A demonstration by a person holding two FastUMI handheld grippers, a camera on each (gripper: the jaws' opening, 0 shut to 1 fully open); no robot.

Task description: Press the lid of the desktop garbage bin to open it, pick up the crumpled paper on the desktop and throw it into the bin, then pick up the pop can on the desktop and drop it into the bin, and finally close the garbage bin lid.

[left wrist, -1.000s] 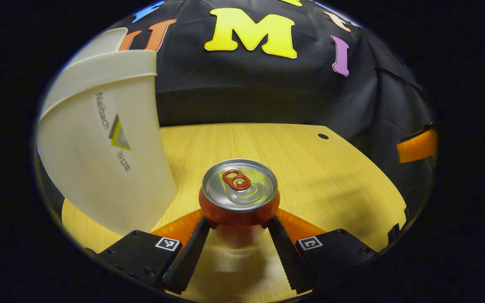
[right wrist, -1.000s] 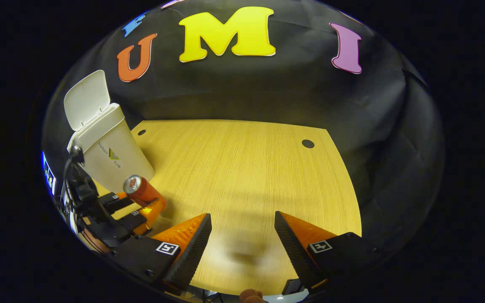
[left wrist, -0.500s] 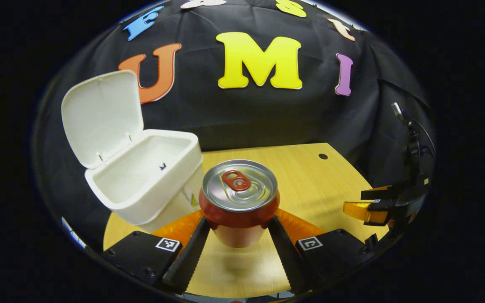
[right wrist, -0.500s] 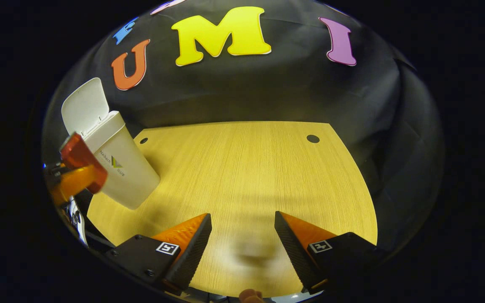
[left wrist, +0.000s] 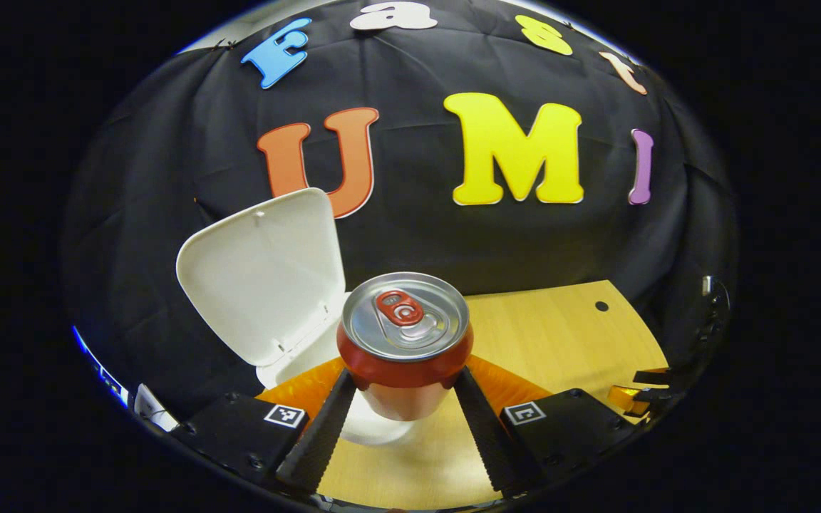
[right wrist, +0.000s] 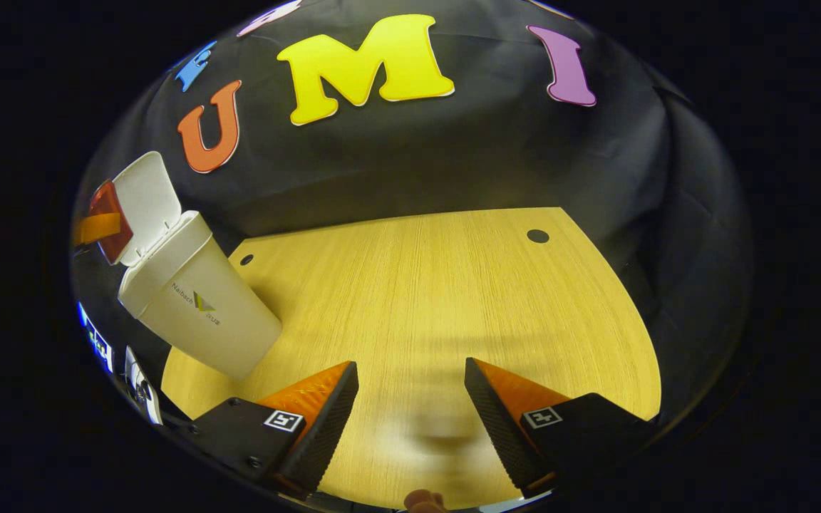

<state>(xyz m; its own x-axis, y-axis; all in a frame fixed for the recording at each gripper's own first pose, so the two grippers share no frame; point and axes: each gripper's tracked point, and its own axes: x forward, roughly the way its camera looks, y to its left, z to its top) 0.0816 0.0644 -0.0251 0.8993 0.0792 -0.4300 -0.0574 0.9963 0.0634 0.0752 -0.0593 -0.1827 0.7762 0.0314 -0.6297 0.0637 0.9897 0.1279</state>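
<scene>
In the left gripper view my left gripper (left wrist: 405, 385) is shut on a red pop can (left wrist: 405, 335) with a silver top, held upright above the white bin (left wrist: 311, 356). The bin's lid (left wrist: 264, 274) stands open behind and left of the can. In the right gripper view the bin (right wrist: 197, 306) stands at the table's left, lid (right wrist: 147, 203) up, and the can (right wrist: 104, 231) hangs beside the lid, above the bin's left side. My right gripper (right wrist: 410, 388) is open over bare tabletop. The bin's inside is hidden.
The wooden table (right wrist: 439, 299) has small round holes at its far corners (right wrist: 537, 236). The right gripper's fingers (left wrist: 638, 388) show at the far right edge of the left gripper view. The black cloth wall stands close behind the bin.
My left gripper has lifted the can from beside the bin's base up and over toward the open bin. The right gripper has stayed open over the table.
</scene>
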